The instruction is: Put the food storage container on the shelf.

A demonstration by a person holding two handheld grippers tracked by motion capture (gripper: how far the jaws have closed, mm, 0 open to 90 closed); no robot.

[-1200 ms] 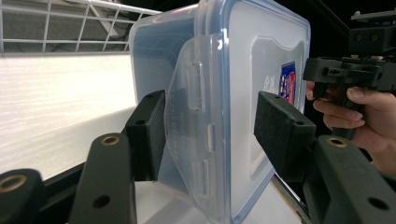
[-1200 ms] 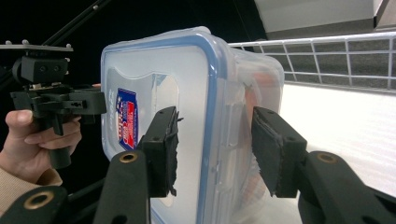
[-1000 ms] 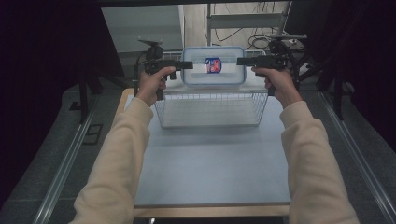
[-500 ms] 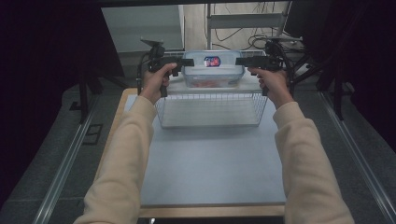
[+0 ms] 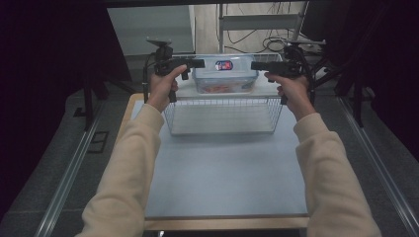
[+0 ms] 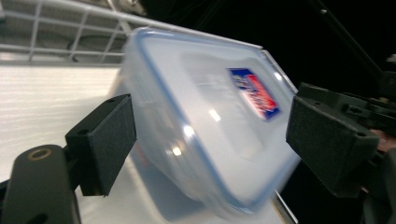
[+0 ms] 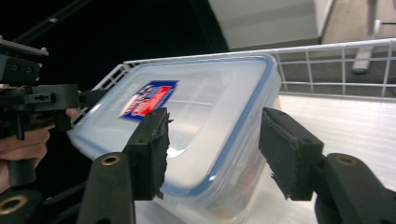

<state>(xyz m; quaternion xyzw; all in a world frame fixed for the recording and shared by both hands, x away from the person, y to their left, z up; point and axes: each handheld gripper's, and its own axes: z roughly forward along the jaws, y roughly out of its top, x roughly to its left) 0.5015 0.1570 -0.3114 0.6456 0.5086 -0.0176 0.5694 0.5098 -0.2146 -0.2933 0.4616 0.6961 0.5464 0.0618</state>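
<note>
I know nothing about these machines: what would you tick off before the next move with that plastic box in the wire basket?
1. Left gripper clear of the box: ok. Its jaws have just been opening, and both pads stand off the sides with gaps.
2. Right gripper clear of the box: ok. Its jaws have just been opening, and the box rim sits between them with a gap at each pad.
3. Box lid on: ok, its blue-edged rim looks seated.
4. Box inside the wire basket: ok, at the far end.
5. Box settled flat: cannot tell; it looks tilted and blurred in the left gripper view.
</note>
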